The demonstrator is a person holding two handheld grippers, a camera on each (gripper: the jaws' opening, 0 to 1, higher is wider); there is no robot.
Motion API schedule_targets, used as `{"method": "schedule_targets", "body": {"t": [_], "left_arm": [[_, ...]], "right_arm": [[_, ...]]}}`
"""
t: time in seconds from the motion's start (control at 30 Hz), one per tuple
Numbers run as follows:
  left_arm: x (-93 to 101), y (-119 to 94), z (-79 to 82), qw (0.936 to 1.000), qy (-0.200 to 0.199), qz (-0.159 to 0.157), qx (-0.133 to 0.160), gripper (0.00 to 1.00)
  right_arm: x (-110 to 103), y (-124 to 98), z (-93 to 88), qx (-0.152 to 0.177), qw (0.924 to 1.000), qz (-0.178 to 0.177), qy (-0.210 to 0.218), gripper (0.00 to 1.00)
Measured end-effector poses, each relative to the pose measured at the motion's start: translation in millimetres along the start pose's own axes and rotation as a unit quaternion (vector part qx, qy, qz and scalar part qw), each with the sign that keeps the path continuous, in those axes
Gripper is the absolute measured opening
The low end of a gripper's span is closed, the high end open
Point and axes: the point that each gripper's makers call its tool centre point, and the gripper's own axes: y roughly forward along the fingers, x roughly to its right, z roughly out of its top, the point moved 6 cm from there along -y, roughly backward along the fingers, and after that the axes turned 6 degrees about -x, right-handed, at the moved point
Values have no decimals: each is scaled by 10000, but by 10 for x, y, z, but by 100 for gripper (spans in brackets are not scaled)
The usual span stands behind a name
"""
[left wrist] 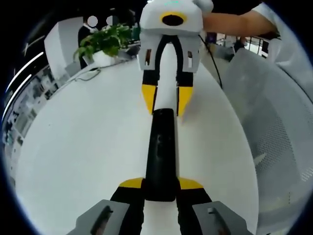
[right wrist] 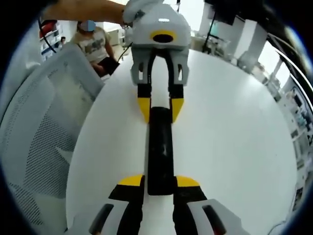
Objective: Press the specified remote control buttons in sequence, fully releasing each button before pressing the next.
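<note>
Remote held at both ends above the white table.
The black remote [left wrist: 160, 154] lies between the left gripper [left wrist: 160, 185] and right gripper [left wrist: 166, 100], each set of yellow-tipped jaws closed against one end, over the table [left wrist: 88, 147]. No readable markings.

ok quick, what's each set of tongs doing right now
left tongs: shut on one end of the black remote.
right tongs: shut on the remote's other end.

A long black plastic remote control [left wrist: 160, 156] lies on the round white table [left wrist: 88, 147], gripped by the left claw [left wrist: 160, 183] and the right claw [left wrist: 166, 100].
</note>
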Motion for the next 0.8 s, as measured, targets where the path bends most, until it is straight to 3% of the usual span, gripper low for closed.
{"method": "schedule_targets", "body": {"t": [0.5,0.8], "left_arm": [[-2,-3,2,10000,-3,-28,-25,24],[-3,-2,4,10000,-8,-35,-31,24]], "right_arm": [[72,-171,-74,-90,9997,-227,40,10],[65,-175,-95,-227,9996,-164,-57,4]]}}
